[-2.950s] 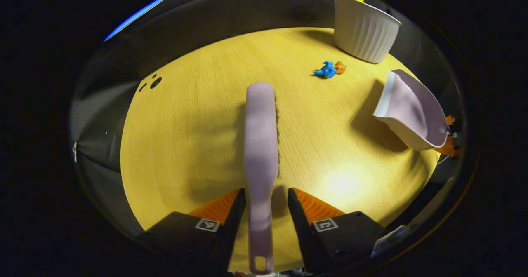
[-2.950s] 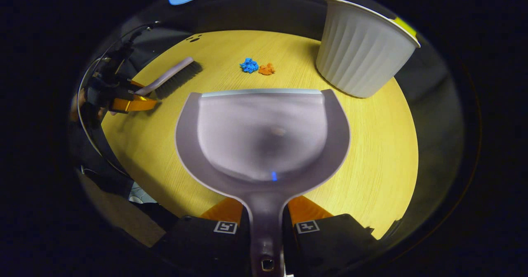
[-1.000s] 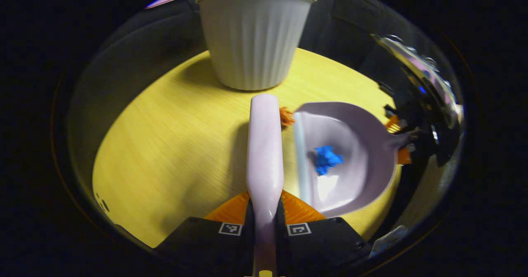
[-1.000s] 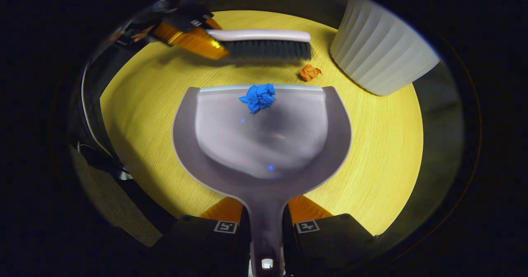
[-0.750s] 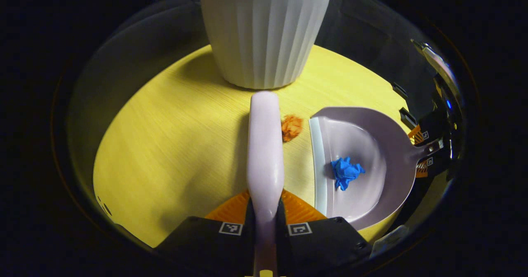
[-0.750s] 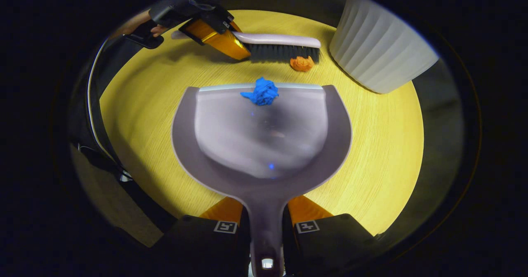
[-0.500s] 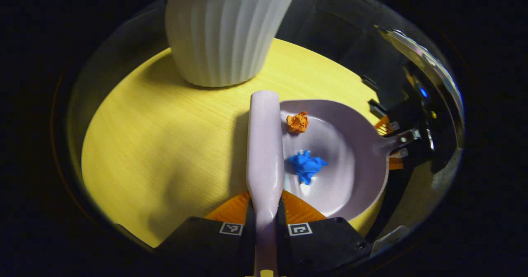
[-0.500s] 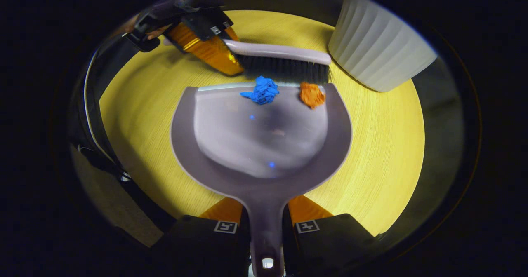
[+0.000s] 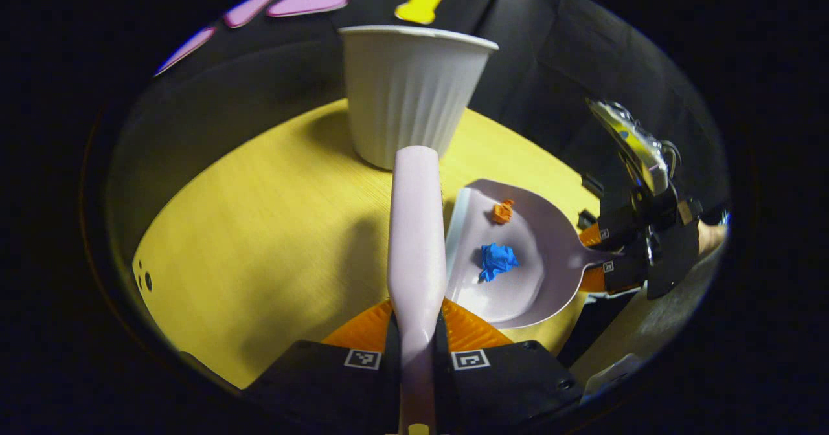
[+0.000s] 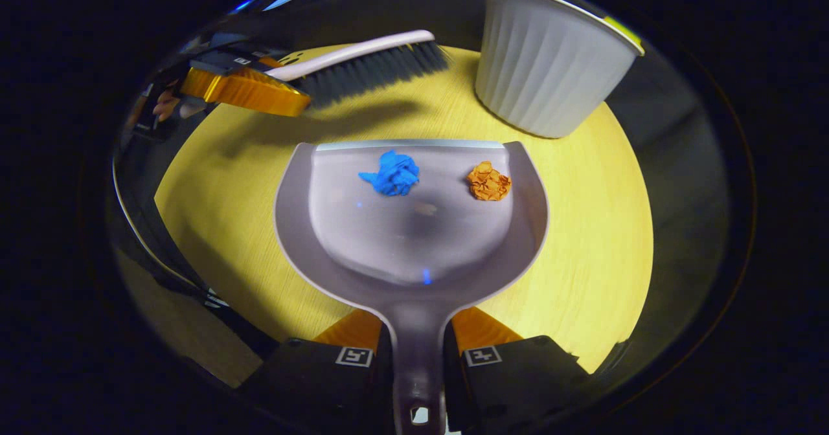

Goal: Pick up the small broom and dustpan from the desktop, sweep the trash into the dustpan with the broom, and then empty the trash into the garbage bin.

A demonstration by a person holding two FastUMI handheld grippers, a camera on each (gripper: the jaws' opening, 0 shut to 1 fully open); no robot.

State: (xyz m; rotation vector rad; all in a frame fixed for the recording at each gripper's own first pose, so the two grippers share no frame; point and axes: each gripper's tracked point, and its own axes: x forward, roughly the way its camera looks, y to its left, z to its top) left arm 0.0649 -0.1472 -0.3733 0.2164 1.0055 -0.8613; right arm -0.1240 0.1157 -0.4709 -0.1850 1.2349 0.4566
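Observation:
My right gripper [image 10: 414, 338] is shut on the handle of the lilac dustpan [image 10: 414, 254], which is held over the yellow round table [image 10: 596, 247]. A blue paper ball [image 10: 392, 174] and an orange paper ball [image 10: 489, 181] lie inside the pan near its front lip. My left gripper [image 9: 414, 331] is shut on the handle of the small broom [image 9: 414, 228]. In the right gripper view the broom [image 10: 363, 66] hangs lifted off the table beyond the pan, bristles down, with the left gripper [image 10: 243, 92] on it. The dustpan [image 9: 518, 260] with both balls lies right of the broom in the left gripper view.
A white ribbed garbage bin [image 10: 544, 72] stands on the table at the far right of the dustpan; in the left gripper view the bin [image 9: 411, 92] is straight ahead past the broom tip. A hand [image 10: 165, 105] holds the left gripper. Bare tabletop [image 9: 259, 241] lies left of the broom.
The broom swept the orange ball into the pan beside the blue one, then lifted up and back from the pan's lip. The dustpan has come slightly away from the bin.

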